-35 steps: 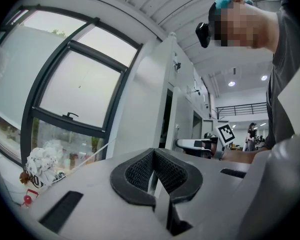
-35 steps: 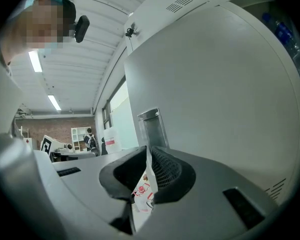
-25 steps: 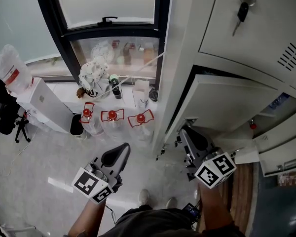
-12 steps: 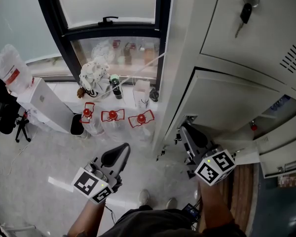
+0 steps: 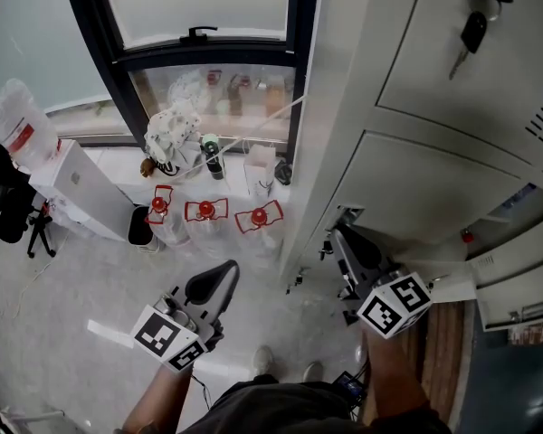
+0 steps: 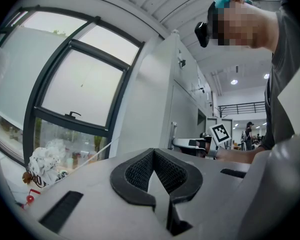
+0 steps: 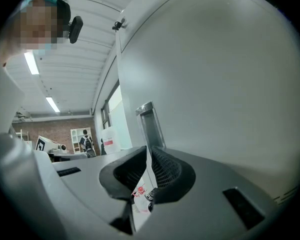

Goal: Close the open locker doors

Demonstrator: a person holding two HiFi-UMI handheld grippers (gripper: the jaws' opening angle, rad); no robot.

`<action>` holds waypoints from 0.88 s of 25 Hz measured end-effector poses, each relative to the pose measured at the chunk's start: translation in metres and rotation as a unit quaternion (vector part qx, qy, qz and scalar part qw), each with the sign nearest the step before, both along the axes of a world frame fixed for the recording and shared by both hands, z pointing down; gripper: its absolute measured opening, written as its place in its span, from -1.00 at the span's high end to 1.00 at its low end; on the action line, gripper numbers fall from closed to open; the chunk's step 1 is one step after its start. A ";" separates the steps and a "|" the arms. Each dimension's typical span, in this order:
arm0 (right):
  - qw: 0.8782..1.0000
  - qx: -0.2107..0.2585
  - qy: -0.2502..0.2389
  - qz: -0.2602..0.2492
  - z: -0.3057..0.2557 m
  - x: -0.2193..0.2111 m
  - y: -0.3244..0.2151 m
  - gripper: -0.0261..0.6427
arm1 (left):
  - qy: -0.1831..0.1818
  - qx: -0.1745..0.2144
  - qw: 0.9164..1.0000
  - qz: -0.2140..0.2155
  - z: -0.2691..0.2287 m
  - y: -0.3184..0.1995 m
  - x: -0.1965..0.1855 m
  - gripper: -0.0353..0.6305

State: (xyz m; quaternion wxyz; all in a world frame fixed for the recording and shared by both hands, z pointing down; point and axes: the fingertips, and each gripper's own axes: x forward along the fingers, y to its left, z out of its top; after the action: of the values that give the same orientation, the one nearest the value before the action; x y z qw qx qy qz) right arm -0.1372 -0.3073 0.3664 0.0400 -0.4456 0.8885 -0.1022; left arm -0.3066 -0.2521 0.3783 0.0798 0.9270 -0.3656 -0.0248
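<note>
Window (image 5: 199,7) light falls beside the lockers (image 5: 344,89), where the right gripper (image 5: 344,240), jaws together on nothing, meets the door (image 5: 425,197) at its edge. That door has swung nearly flush over the last second, so it is judged almost shut. Only the right gripper view shows its latch (image 7: 147,118) just ahead, while the left gripper (image 5: 215,283) hangs closed and empty.

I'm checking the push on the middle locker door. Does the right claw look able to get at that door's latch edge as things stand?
Probably yes. The right claw sits right at the middle locker door, with the door's metal latch plate just past its tips and nothing between them.
</note>
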 end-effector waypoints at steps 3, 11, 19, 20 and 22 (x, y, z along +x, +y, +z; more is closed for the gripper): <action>1.000 0.001 0.002 -0.004 -0.001 -0.002 -0.002 0.82 | 0.001 0.000 1.000 0.000 -0.002 -0.004 0.001 0.87; 1.000 0.000 -0.003 -0.004 -0.002 0.000 -0.001 0.82 | 0.000 0.006 1.000 0.005 -0.006 -0.007 0.010 0.87; 1.000 0.014 -0.007 -0.001 -0.014 0.009 0.018 0.82 | 0.002 0.014 1.000 0.020 -0.014 0.002 0.027 0.87; 1.000 0.015 -0.007 0.000 -0.015 0.013 0.022 0.82 | 0.002 0.015 1.000 0.024 -0.014 0.004 0.032 0.87; 1.000 0.015 -0.008 0.005 -0.016 0.022 0.033 0.82 | 0.001 0.017 0.999 0.036 -0.017 0.009 0.044 0.87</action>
State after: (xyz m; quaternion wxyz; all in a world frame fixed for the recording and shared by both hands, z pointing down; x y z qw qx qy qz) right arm -0.1148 -0.2748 0.3503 0.0542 -0.4488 0.8873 -0.0916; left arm -0.2627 -0.2430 0.3617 0.0648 0.9406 -0.3319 -0.0289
